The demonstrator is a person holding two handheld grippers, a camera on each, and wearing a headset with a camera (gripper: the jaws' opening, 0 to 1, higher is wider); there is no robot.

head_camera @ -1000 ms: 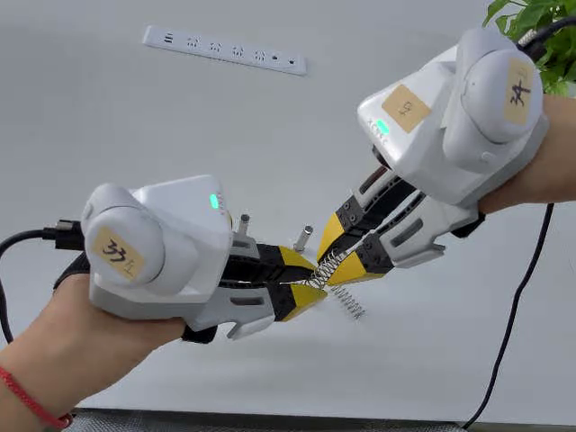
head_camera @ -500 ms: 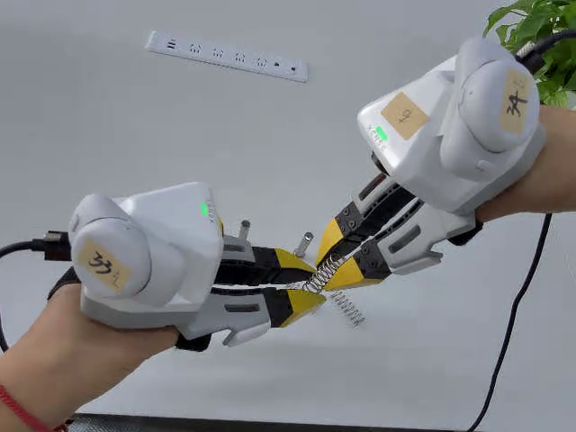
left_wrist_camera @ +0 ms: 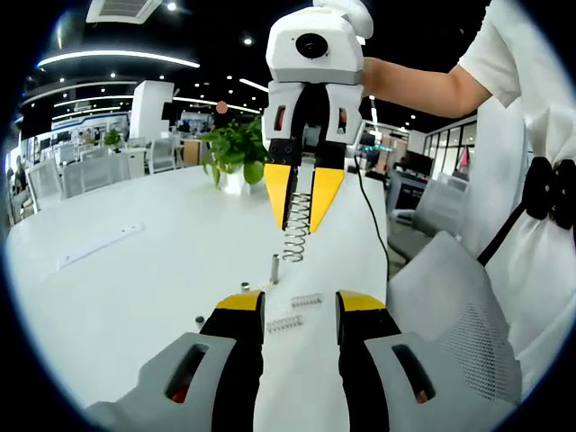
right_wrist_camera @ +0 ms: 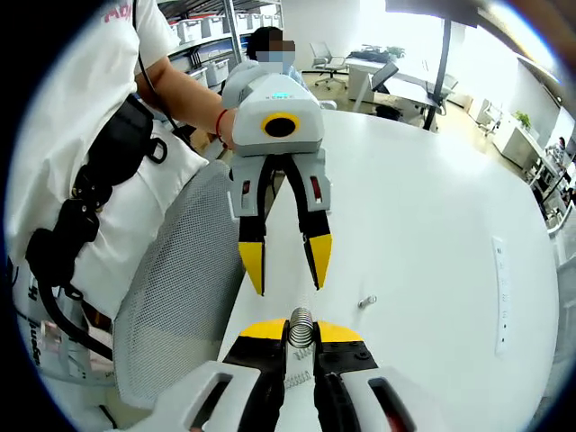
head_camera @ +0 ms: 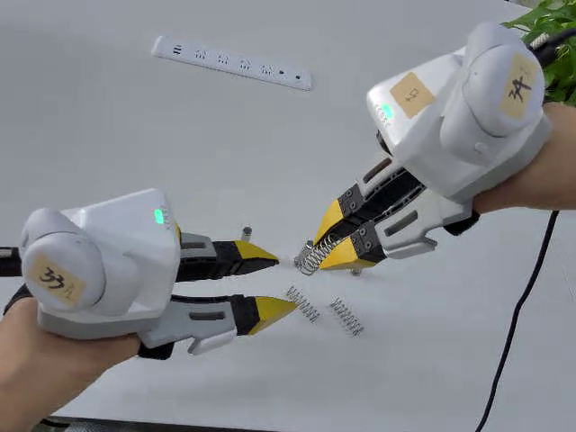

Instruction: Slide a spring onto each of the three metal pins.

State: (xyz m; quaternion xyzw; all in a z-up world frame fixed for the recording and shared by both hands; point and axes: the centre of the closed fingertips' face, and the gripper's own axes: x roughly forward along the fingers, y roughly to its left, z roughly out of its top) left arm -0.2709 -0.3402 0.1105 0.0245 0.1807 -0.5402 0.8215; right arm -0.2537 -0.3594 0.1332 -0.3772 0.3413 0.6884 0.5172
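Where the white table [head_camera: 135,162] spreads under both your hands, your right gripper [head_camera: 326,253] reaches down from the upper right. Its jaws are clamped on the held spring [head_camera: 310,259], whose coil juts past the yellow tips and slants toward the table. Your left gripper [head_camera: 283,283] points in from the left with its jaws apart and nothing between them, its tips near the right gripper's. The power strip [head_camera: 232,62] lies flat at the far side, well apart from the work. The first loose spring [head_camera: 303,303] lies just past your left tips, the second loose spring [head_camera: 346,317] beside it. The far pin [head_camera: 247,233] stands upright beyond your left gripper's upper jaw. The near pin [left_wrist_camera: 274,268] stands just beside the held spring's free end; contact cannot be told
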